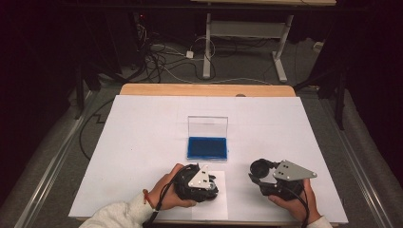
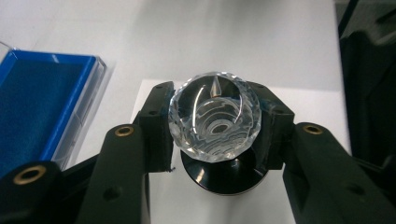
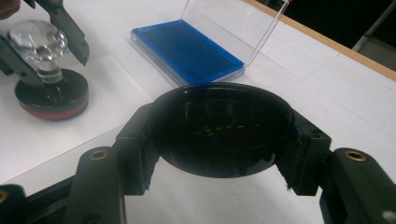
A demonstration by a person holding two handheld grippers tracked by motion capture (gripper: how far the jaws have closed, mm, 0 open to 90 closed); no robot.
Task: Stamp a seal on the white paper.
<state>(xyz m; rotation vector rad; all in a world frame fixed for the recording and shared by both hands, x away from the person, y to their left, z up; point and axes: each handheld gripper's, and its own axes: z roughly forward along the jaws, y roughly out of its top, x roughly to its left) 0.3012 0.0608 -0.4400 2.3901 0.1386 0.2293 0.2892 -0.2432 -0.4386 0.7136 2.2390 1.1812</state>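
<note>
Left claw (image 2: 214, 135) pinches crystal knob (image 2: 214, 122) of black stamp (image 2: 224, 175); right claw (image 3: 219, 154) pinches black round cap (image 3: 219, 128); blue-lined case (image 1: 207, 147) open on white surface (image 1: 142, 142).

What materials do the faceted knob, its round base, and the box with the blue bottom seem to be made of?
The faceted knob looks like clear glass or acrylic: transparent, with cut facets and bright reflections. Its round base seems glossy black plastic with a reddish lower band. The box appears to be clear hard plastic, lid standing open, with a matte blue lining, perhaps foam or an ink pad.
</note>
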